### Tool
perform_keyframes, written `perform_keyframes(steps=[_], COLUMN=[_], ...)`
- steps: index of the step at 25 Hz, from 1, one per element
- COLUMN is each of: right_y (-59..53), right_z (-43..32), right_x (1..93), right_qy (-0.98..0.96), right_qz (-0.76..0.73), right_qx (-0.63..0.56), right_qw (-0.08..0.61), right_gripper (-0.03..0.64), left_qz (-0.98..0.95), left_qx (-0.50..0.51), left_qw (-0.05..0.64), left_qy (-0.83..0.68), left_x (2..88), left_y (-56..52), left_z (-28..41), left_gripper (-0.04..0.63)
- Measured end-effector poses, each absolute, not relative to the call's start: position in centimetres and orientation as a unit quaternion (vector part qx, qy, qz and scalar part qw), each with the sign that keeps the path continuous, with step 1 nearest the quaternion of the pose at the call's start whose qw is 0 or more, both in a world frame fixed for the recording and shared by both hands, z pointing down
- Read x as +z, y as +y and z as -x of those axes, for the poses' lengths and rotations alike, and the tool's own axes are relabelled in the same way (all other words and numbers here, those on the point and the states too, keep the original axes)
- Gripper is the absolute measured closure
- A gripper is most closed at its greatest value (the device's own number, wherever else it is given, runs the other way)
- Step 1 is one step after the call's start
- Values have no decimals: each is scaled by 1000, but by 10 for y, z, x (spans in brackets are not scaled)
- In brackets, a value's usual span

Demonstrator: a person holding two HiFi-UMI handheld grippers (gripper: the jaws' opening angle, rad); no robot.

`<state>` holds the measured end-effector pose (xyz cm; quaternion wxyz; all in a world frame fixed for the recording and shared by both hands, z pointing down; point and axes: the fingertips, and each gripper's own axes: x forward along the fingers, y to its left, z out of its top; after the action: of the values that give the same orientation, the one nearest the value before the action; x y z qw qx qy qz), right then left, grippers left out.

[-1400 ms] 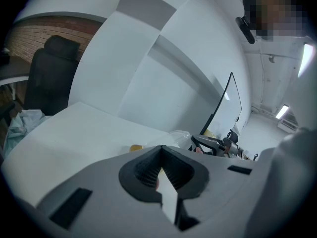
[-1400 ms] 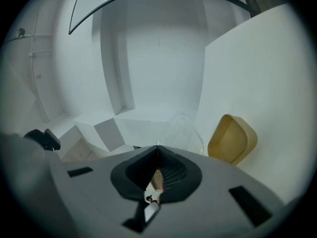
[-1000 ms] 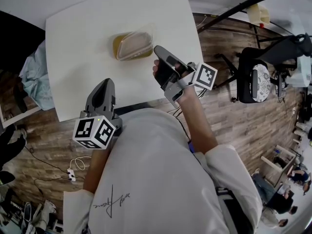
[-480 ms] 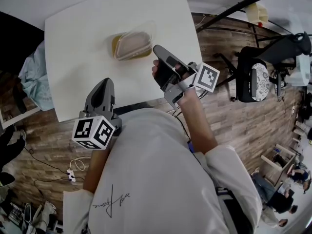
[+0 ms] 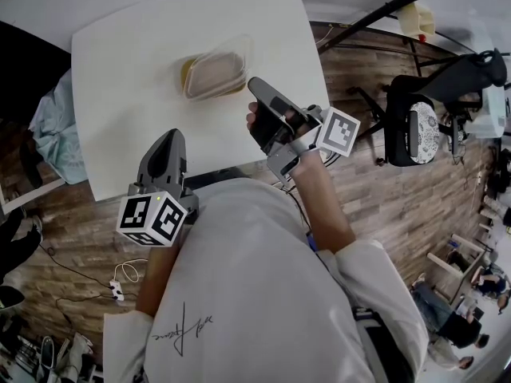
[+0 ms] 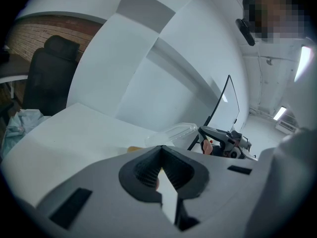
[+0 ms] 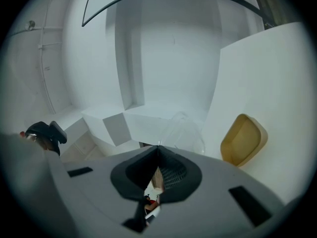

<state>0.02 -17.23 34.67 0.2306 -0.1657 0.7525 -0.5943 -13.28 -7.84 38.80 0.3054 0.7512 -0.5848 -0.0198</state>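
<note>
- The left hand-held gripper (image 5: 168, 139) is hovering over the worktop's (image 5: 120, 46) near edge, its jaws pressed together on nothing.
- The right hand-held gripper (image 5: 255, 84) is hovering by the right edge, its jaws also pressed together and empty.
- The yellow tray (image 5: 209, 75), with a clear lid (image 7: 183, 128), is sitting mid-worktop, nearest the right hand-held gripper.

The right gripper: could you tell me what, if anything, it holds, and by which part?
The right gripper pinches the clear lid by its near edge, raised above the yellow container.
</note>
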Motion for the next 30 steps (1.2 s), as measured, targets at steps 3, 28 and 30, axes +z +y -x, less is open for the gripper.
perform_keyframes(steps=[3, 28, 30], right_y=[-168, -122, -119], right_z=[0, -4, -6], right_x=[345, 343, 345], right_qy=[754, 771, 773], right_qz=[167, 175, 177], right_qx=[-592, -575, -574], right_qw=[230, 210, 204], right_gripper=[606, 606, 606], left_qz=[-752, -766, -767], left_qx=[-22, -20, -18], left_qw=[303, 301, 301], left_qy=[-585, -567, -566], left_x=[386, 370, 371], left_y=[-78, -63, -61], left_z=[133, 120, 118], left_gripper=[588, 588, 588])
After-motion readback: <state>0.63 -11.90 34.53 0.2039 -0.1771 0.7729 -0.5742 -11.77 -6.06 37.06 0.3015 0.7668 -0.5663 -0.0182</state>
